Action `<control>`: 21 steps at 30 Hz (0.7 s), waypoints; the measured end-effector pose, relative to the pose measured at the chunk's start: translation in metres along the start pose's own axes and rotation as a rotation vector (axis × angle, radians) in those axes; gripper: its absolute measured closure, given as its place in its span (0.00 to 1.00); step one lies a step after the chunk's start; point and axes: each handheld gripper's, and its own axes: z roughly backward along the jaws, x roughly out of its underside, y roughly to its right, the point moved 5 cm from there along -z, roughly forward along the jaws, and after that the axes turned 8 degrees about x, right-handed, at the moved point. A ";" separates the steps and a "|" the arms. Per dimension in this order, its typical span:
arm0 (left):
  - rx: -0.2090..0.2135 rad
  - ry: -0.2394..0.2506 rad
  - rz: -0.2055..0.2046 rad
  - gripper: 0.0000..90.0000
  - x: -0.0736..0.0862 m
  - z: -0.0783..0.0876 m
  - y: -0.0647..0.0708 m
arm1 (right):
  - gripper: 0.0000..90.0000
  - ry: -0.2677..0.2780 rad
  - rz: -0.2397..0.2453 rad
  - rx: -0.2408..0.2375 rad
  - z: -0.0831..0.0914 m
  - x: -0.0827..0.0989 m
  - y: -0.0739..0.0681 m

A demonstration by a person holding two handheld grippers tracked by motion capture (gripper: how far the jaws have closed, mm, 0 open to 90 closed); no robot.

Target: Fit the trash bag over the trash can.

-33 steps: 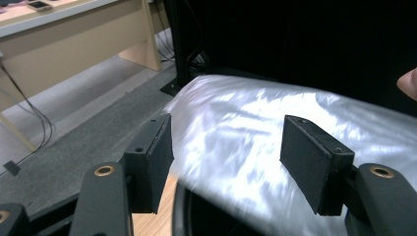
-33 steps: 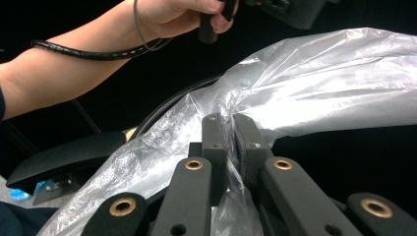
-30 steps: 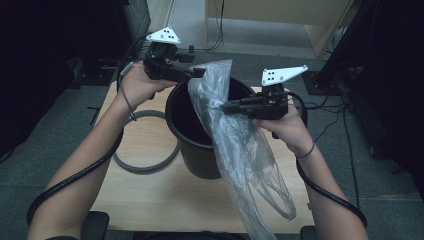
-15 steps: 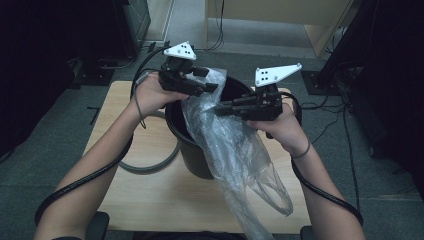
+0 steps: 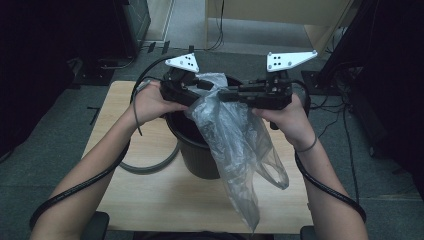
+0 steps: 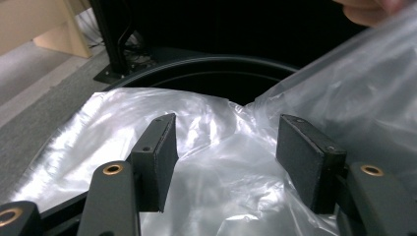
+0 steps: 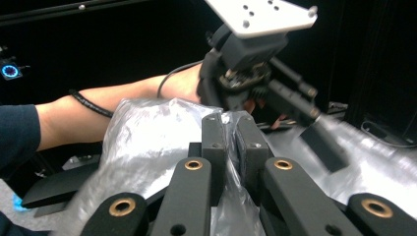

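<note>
A clear plastic bag (image 5: 235,145) hangs over the front of a black bin (image 5: 197,157) standing on the wooden table (image 5: 130,200). My right gripper (image 5: 223,95) is shut on the bag's top edge; in the right gripper view the pads (image 7: 215,135) pinch the film (image 7: 147,142). My left gripper (image 5: 207,89) is at the same bunched top, facing the right one. Its jaws are apart, and the bag (image 6: 221,162) lies between the pads (image 6: 160,152) without being pressed. They have just been closing a little. The bin's rim (image 6: 206,64) shows behind.
A grey ring (image 5: 150,165) lies flat on the table left of the bin. Cables trail from both grippers along the person's forearms. Dark furniture and wiring stand on the floor beyond the table's far edge.
The left hand has moved right, from the bin's left rim to the bag's top beside the right gripper. The right hand has lifted the bag's top slightly.
</note>
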 end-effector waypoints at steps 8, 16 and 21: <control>0.030 -0.082 -0.107 0.48 0.006 -0.004 0.019 | 0.95 0.026 0.004 0.019 0.002 -0.016 0.000; -0.024 -0.024 -0.079 0.43 0.009 0.001 0.008 | 0.95 -0.002 -0.033 0.036 -0.002 -0.007 0.010; -0.068 0.022 -0.050 0.41 0.006 0.016 -0.003 | 0.95 -0.028 -0.053 0.051 -0.005 0.004 0.016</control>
